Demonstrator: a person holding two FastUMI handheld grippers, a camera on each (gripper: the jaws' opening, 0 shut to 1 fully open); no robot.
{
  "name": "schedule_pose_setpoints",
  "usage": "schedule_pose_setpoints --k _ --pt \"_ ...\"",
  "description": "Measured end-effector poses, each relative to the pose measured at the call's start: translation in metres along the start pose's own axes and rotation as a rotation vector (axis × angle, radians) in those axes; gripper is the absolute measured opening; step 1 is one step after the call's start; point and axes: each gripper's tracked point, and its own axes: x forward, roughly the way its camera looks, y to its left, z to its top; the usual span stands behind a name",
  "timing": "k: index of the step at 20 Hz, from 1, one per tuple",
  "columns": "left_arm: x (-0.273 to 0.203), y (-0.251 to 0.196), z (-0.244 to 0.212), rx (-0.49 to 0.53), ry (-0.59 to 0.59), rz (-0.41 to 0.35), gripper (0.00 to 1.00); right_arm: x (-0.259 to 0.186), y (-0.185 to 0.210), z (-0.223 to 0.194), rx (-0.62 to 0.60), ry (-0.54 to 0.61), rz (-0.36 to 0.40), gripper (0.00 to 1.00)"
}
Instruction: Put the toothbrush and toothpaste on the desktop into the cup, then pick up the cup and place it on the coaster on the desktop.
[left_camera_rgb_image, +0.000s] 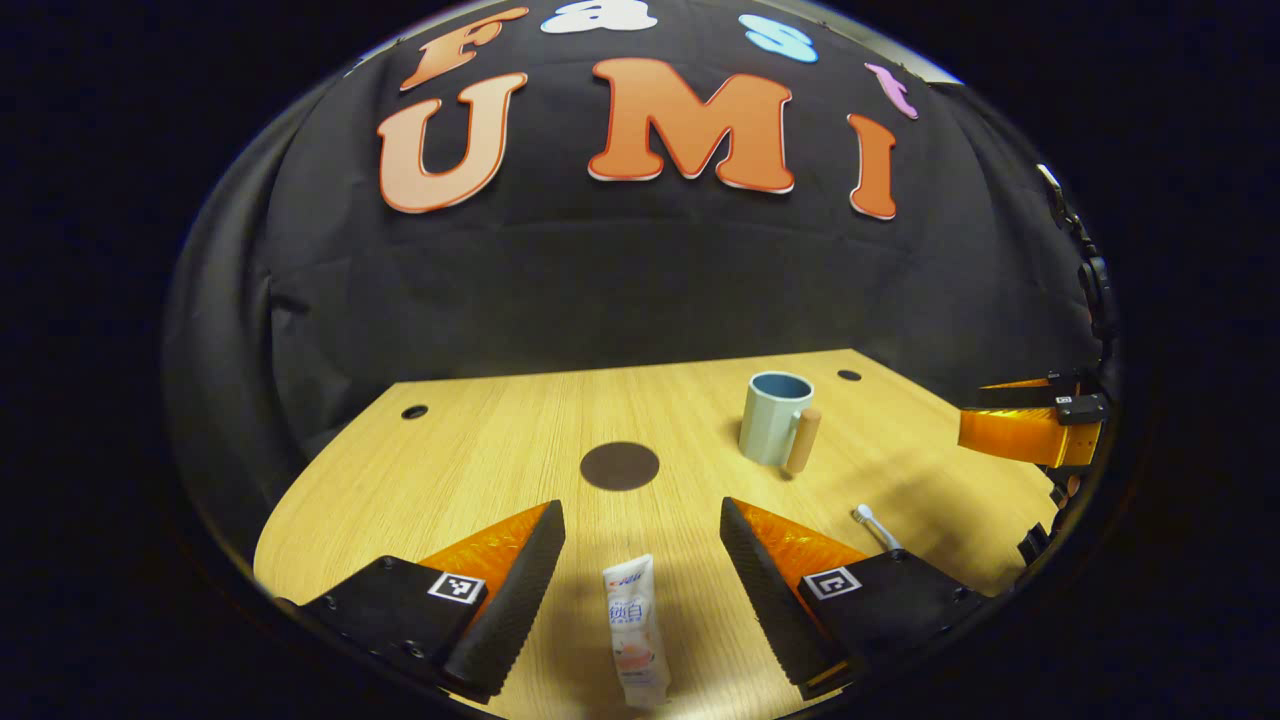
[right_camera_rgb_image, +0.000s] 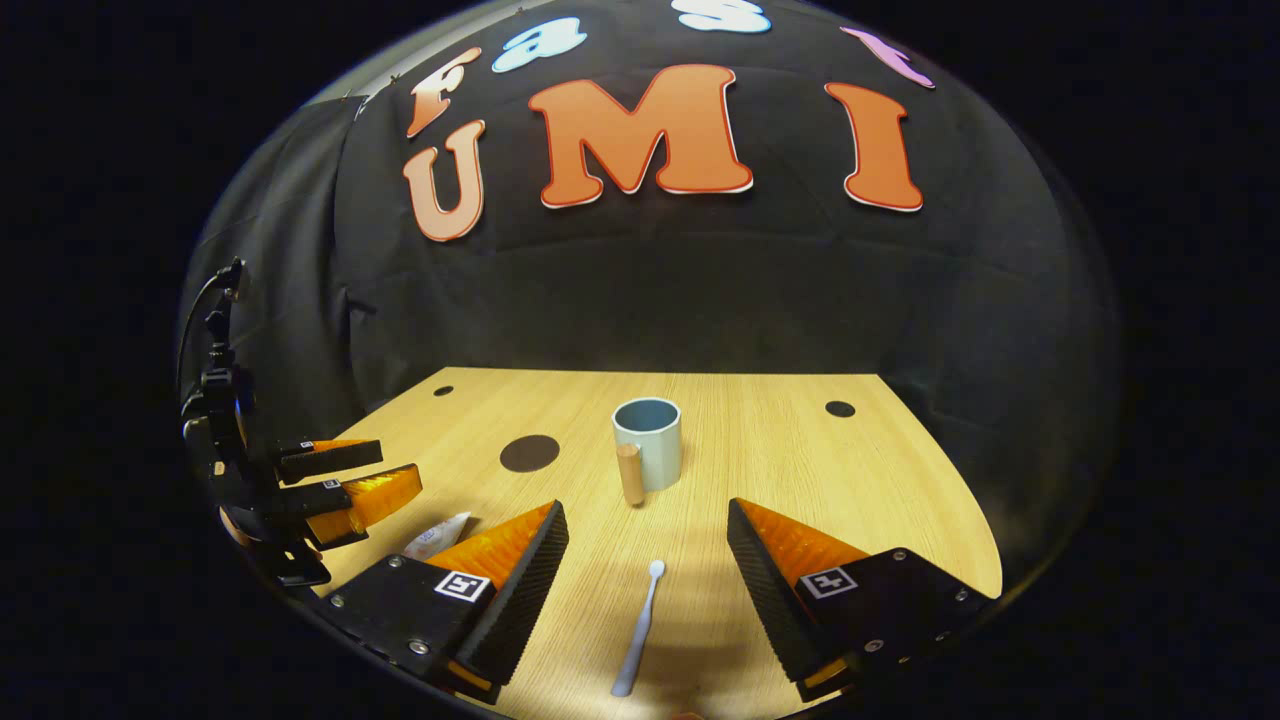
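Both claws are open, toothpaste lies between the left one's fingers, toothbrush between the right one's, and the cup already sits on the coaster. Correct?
Not quite. The cup stands on the bare desktop, apart from the coaster, as the right gripper view shows. The rest holds: the left claw is open around the toothpaste, the right claw around the toothbrush.

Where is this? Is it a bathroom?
Probably not: it looks like a recording booth. A black cloth wall stands behind a wooden desktop, which holds just a cup, toothbrush and toothpaste.
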Motion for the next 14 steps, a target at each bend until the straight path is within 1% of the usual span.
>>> schedule_pose_setpoints --k 1,3,5,6,8,13,14 --pt "0.003 0.002 -0.008 -0.008 0.038 0.004 1.0 0.002 0.001 -0.005 0.001 0.032 0.001 0.96" --pt "0.01 -0.003 -0.02 -0.021 0.119 -0.023 1.0 0.006 0.004 -0.01 0.002 0.081 0.002 0.96" --pt "0.012 -0.007 -0.032 -0.021 0.184 -0.033 0.97 0.009 0.006 -0.018 0.017 0.134 0.011 0.95" --pt "0.012 -0.006 -0.033 -0.024 0.213 -0.03 0.99 0.011 0.007 -0.026 0.02 0.173 0.017 0.95" --pt "0.011 -0.006 -0.036 -0.034 0.268 -0.026 0.99 0.015 0.012 -0.045 0.006 0.24 0.024 0.95" --pt "0.006 -0.007 -0.039 -0.029 0.385 -0.024 0.98 0.024 0.009 -0.082 -0.014 0.374 0.021 0.9" --pt "0.005 -0.008 -0.036 -0.025 0.395 -0.023 0.92 0.026 0.01 -0.086 -0.009 0.39 0.024 0.89"
